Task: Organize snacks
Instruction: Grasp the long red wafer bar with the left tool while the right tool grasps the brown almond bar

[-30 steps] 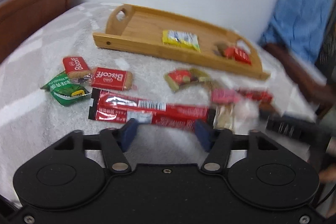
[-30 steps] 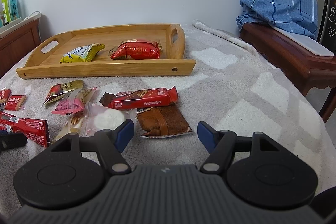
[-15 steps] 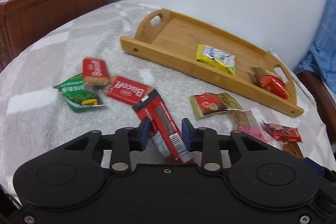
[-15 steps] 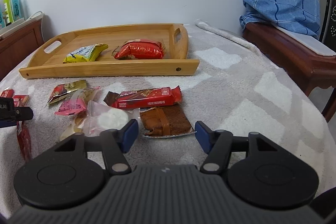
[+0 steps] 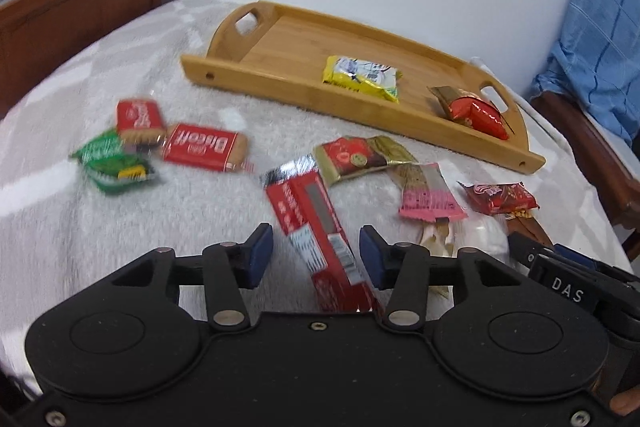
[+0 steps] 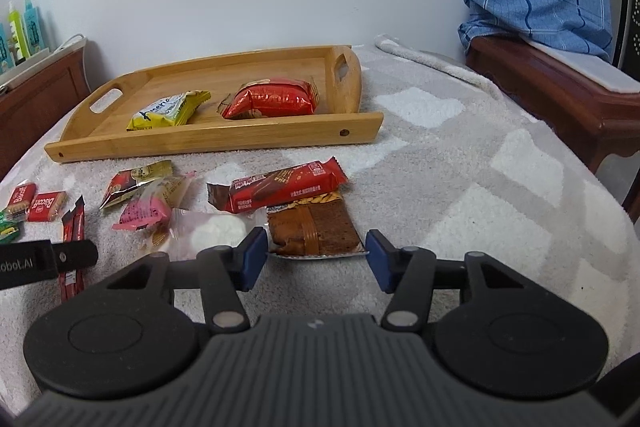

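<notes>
A: Left tongs (image 5: 316,255) are spreading right now, and the long red snack bar (image 5: 316,227) stands tilted between the blue pads, which look clear of it.

B: And the right tongs (image 6: 316,253)?

A: Spreading too, pinching nothing, with the brown cake slice (image 6: 312,227) lying just ahead of them on the grey blanket (image 6: 460,167).

B: The wooden tray (image 6: 200,143)?

A: Farther back, holding a yellow packet (image 6: 168,111) and a red packet (image 6: 272,99). Loose snacks sit between.

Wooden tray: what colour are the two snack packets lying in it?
One yellow packet, one red packet in the wooden tray; clearest in the right wrist view.
</notes>
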Demonstrator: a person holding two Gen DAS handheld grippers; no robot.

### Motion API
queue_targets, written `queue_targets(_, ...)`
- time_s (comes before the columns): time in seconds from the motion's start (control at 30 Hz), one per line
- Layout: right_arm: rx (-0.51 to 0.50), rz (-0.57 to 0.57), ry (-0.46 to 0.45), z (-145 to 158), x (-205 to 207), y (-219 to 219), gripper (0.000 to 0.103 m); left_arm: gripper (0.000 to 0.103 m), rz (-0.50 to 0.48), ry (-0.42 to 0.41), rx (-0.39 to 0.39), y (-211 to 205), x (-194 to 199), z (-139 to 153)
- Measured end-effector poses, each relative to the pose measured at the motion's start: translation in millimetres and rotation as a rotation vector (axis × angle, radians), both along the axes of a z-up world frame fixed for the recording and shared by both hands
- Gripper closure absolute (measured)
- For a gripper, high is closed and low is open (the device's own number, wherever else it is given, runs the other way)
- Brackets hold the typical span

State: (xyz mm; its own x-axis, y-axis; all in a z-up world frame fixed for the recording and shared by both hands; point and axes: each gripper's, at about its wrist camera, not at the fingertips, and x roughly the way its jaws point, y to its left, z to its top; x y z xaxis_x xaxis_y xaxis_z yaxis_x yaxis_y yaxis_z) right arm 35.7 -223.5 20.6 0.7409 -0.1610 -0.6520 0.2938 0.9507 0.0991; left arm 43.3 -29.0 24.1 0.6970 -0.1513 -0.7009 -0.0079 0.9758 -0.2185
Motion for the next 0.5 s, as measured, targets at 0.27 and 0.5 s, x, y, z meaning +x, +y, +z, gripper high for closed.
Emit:
queue_targets(0.27,-0.030,-0.007,-0.008,-1.6,5.3,2.4,0.031,0.080,-0.003,0.021,-0.057,-0.4,-4.7,-2.4)
queue_targets(0.5,0.009,0.006,-0.014,4.1,-1.7,-0.1,0.054,0.083,-0.048,0.014,-0.006,-13.2,-8.1,1.7)
